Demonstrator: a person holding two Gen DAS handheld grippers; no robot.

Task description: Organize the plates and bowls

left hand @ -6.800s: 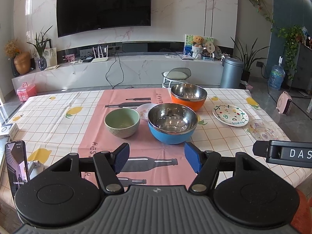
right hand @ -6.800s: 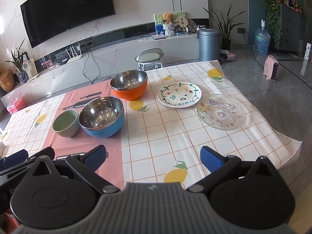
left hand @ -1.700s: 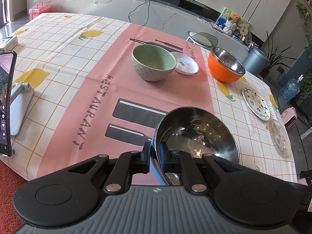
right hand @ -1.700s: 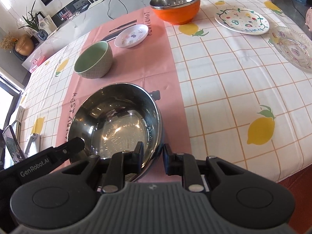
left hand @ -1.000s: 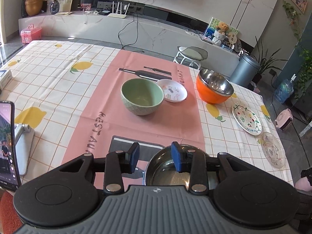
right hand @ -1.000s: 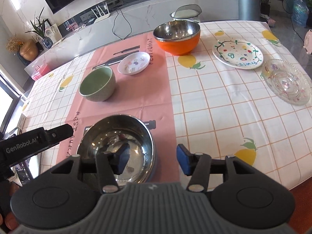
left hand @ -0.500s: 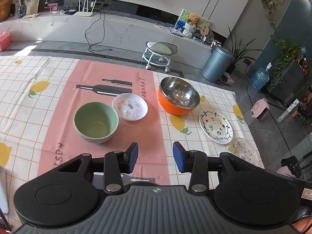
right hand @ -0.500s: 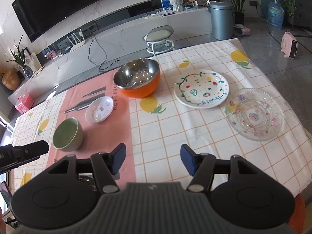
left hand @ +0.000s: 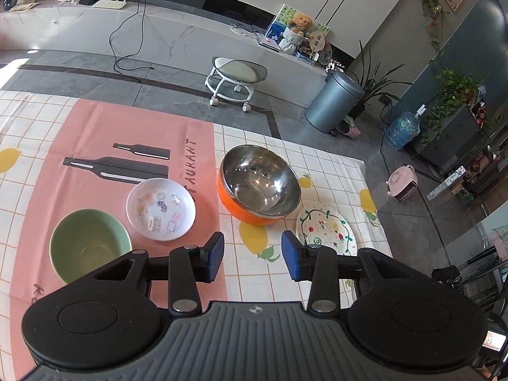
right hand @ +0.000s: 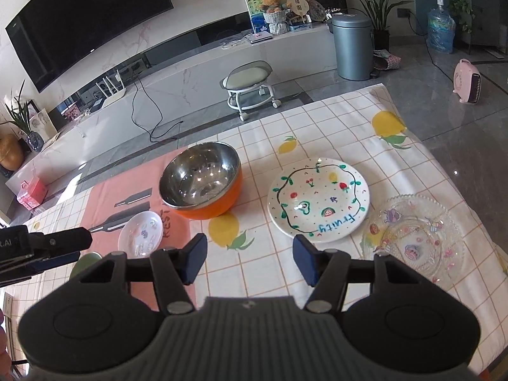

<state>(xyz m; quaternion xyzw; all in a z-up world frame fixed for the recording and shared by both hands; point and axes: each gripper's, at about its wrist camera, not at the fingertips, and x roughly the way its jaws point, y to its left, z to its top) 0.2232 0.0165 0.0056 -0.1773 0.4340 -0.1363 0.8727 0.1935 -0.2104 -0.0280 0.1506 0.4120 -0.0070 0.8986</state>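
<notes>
1. The left gripper [left hand: 252,255] hangs above the near part of the table with its blue pads apart and nothing between them.
2. The right gripper [right hand: 248,262] is likewise empty, its jaws set a little wider than the left's, over the checked tablecloth [right hand: 333,127].
3. The orange bowl [left hand: 258,184], steel inside, stands upright at the edge of the pink runner [left hand: 95,133], just beyond both grippers.
4. Left of it lies a small white dish [left hand: 161,209] with coloured stickers, and nearer and further left the green bowl [left hand: 90,249], close beside the dish.
5. Right of the orange bowl sits the painted plate [right hand: 318,200] with fruit drawings, close to it; whether they touch I cannot tell.
6. Further right, the clear glass plate [right hand: 416,239] lies near the table's right edge, just beside the painted plate.
7. In the right wrist view the left gripper's dark body juts in from the left edge, above the small dish.
</notes>
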